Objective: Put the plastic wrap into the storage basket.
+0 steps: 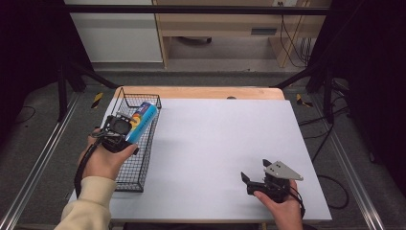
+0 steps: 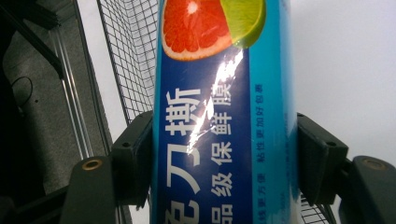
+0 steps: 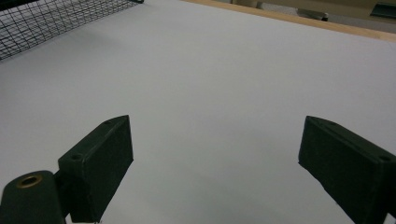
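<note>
High view: left gripper point(image 1: 125, 128) clamps blue box point(image 1: 142, 121) (over basket point(image 1: 135, 167)).

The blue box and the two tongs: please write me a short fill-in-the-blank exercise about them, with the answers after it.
1. The left tongs are shut on the ____ box.
2. The right tongs are ____ and hold nothing.
3. The box is held over the wire ____.
4. The picture on the box shows cut ____.

Missing words: blue; open; basket; fruit
</note>
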